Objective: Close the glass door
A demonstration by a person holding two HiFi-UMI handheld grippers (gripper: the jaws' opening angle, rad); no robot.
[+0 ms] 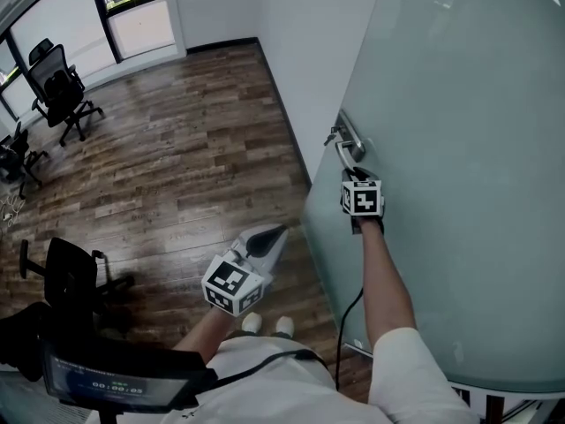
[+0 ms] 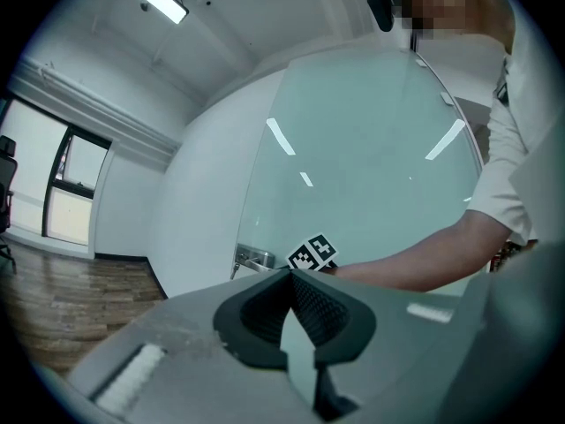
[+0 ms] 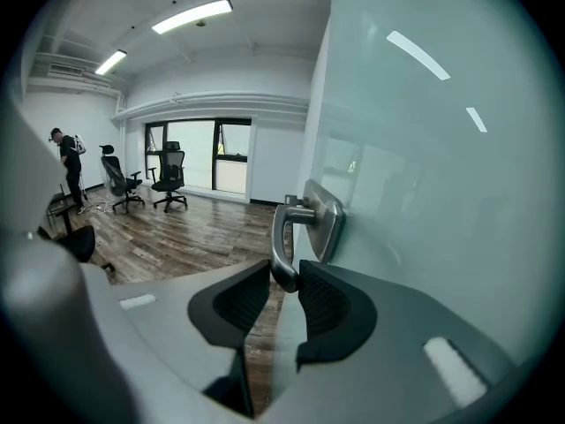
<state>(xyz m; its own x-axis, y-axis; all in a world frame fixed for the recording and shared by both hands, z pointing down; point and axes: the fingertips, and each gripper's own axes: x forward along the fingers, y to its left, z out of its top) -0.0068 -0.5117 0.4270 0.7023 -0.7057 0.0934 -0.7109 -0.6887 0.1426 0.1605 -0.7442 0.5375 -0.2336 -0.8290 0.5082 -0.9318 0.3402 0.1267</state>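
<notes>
Contact on the lever handle point(image 3: 287, 235): my right gripper point(image 3: 284, 277) has its jaws closed on the handle's free end, one pad on each side of the steel, with nothing else between them. The handle sits on its plate near the free edge of the frosted glass door point(image 1: 459, 148), which stands out over the wood floor point(image 1: 177, 148), so closing is not done. My left gripper point(image 2: 290, 277) hangs low beside me, jaws pressed together on nothing, well apart from the door.

My read: this grip is thin, right at the tip of the lever, and it could slide off once the door's weight comes on. Better to seat the pads further along the lever toward the plate before loading it. Then I'd move my arm along the door's own arc instead of in a straight line, keeping the wrist level so I don't lever the handle downward. Go slow near the end, because glass shouldn't slam. I can't see the frame from here, so I'd watch that free edge.
</notes>
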